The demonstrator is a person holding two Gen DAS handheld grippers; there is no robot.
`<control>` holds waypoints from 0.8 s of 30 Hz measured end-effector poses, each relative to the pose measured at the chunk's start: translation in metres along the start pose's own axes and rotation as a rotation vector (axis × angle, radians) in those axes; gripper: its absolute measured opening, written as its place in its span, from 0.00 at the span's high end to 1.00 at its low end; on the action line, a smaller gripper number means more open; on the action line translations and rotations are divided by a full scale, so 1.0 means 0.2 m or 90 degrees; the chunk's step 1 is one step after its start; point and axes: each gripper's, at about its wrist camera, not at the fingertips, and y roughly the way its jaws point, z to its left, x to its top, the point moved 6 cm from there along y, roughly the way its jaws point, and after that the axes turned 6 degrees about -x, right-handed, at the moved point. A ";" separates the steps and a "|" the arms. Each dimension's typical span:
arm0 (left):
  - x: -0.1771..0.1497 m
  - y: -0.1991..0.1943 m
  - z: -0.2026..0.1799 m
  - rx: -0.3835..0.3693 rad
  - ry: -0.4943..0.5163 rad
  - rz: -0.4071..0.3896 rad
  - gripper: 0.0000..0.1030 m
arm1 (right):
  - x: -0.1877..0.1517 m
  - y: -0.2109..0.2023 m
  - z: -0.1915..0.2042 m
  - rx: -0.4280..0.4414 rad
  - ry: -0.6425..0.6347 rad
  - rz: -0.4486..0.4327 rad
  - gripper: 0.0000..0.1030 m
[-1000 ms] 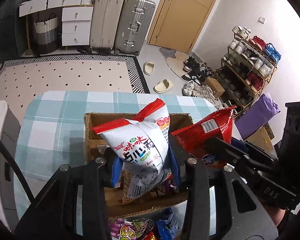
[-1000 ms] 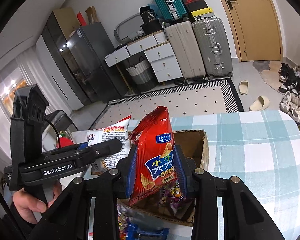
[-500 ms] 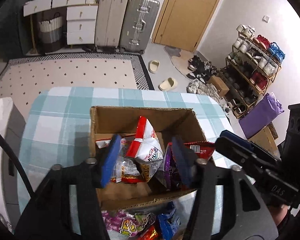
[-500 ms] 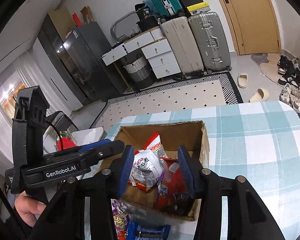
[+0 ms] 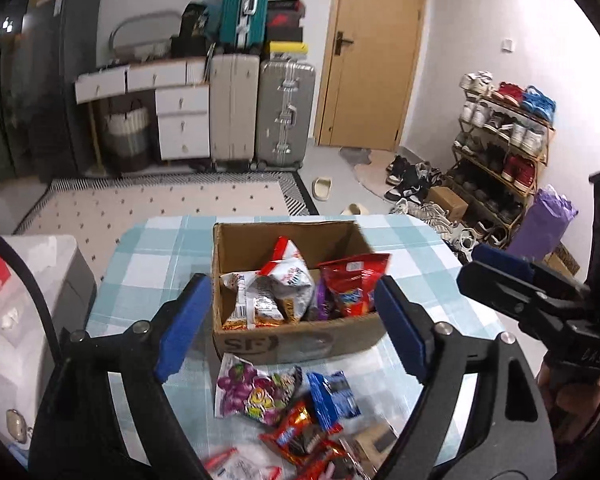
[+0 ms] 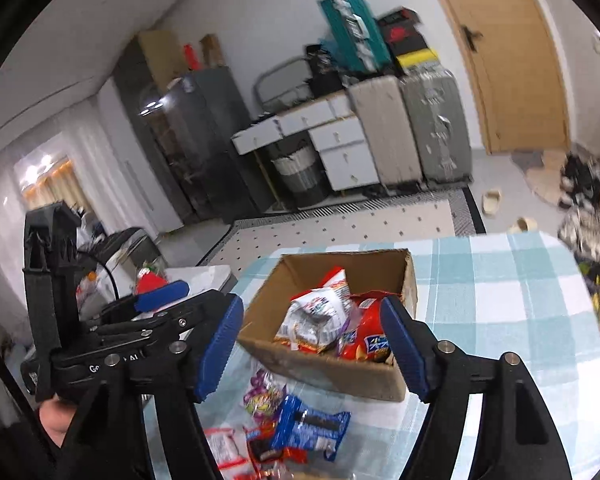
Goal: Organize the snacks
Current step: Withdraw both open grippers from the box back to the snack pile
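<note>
A cardboard box (image 5: 296, 340) stands on the checked table (image 5: 152, 264). In it lie a white-and-red snack bag (image 5: 284, 284) and a red chips bag (image 5: 352, 284). The box (image 6: 324, 368) and both bags also show in the right wrist view. My left gripper (image 5: 294, 320) is open and empty, held back above the box's near side. My right gripper (image 6: 314, 344) is open and empty too, near the box's front. Loose snacks lie in front of the box: a purple packet (image 5: 252, 392), a blue packet (image 5: 332, 396) and red packets (image 5: 296, 436).
The table's far and right edges drop to the floor. A grey-white appliance (image 5: 24, 320) stands left of the table. Suitcases (image 5: 260, 112), a drawer unit and a shoe rack (image 5: 500, 152) stand well beyond.
Both grippers let go of their bags: the white bag and the red chips bag now lie in the box. Both grippers opened wide and pulled back from the box.
</note>
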 end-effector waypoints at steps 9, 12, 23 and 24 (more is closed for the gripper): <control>-0.07 -0.39 -0.20 0.013 0.023 -0.048 0.19 | -0.06 -0.41 0.13 0.025 -0.041 -0.102 0.11; -0.10 -0.52 -0.22 0.024 0.026 -0.068 0.17 | -0.09 -0.54 0.17 0.029 -0.047 -0.136 0.06; -0.32 -0.90 -0.19 0.043 0.011 -0.142 0.00 | -0.37 -0.69 0.24 0.094 -0.011 -0.176 0.01; -0.34 -0.93 -0.19 0.049 0.011 -0.153 0.00 | -0.42 -0.69 0.24 0.104 0.002 -0.182 0.01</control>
